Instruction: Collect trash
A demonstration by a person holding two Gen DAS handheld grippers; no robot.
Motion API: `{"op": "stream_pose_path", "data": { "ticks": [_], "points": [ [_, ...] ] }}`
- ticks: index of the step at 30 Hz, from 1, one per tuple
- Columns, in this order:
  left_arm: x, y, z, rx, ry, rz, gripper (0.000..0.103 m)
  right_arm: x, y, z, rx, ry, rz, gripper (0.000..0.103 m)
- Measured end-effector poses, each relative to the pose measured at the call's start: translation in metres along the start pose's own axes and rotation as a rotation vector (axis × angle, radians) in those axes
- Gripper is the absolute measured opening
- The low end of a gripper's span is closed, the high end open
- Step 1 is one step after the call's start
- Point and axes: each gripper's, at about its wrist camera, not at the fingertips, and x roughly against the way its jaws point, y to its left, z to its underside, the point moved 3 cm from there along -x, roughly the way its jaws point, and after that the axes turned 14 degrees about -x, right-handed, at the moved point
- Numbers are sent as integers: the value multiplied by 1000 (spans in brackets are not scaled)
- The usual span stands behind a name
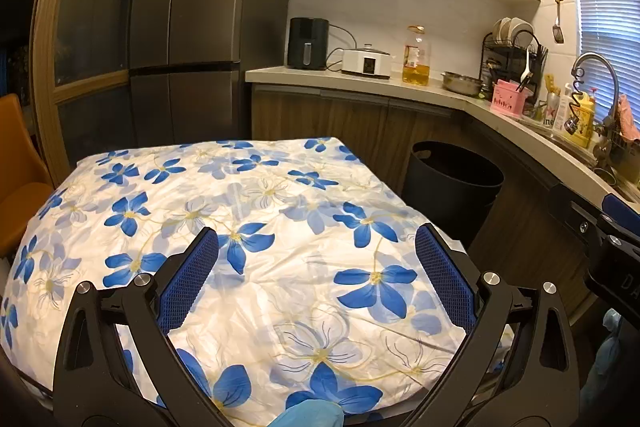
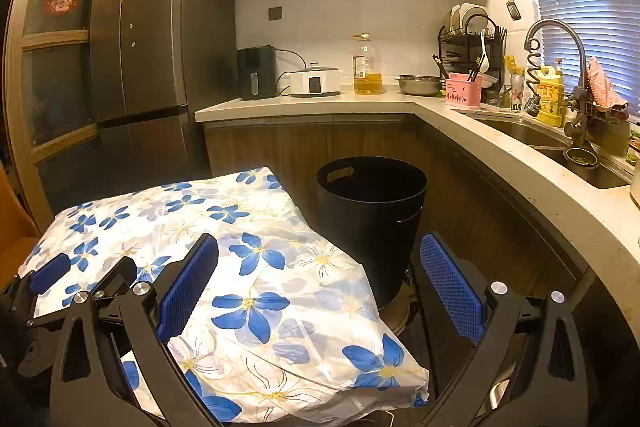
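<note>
A table under a white cloth with blue flowers (image 1: 256, 211) fills the left wrist view and shows at lower left in the right wrist view (image 2: 256, 267). No trash shows on it. A black bin (image 1: 452, 183) stands on the floor beyond the table's right edge; it also shows in the right wrist view (image 2: 372, 219) and looks empty. My left gripper (image 1: 316, 247) is open and empty above the cloth. My right gripper (image 2: 318, 259) is open and empty over the table's right edge, near the bin. The left gripper's body shows at the lower left of the right wrist view (image 2: 52, 279).
A dark fridge (image 1: 188, 27) stands behind the table. An L-shaped counter (image 2: 500, 147) carries an air fryer (image 2: 256, 73), a cooker, an oil bottle (image 2: 366, 71), a steel bowl, a pink caddy, a dish rack and a sink with tap (image 2: 560, 67). An orange chair (image 1: 16, 179) is at left.
</note>
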Motion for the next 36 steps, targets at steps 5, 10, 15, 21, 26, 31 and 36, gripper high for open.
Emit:
{"op": "stream_pose_path", "data": {
  "ticks": [5,10,15,21,26,31,36],
  "points": [
    [1,0,0,2,0,-2,97,-1,3,0,6,1,-7,97],
    [1,1,0,1,2,-1,97,-1,5,1,4,3,-11,97],
    [0,0,-1,1,0,-1,97,-1,5,1,4,3,-15,97],
    [1,1,-1,1,0,0,97,-1,5,2,3,3,-16,97],
    [2,2,-1,-1,-2,-1,97,-1,4,2,3,3,-18,97],
    [2,3,-1,2,-1,-2,97,-1,4,2,3,7,-21,97],
    [2,4,-2,3,0,-5,97,-2,4,2,6,9,-24,97]
  ]
}}
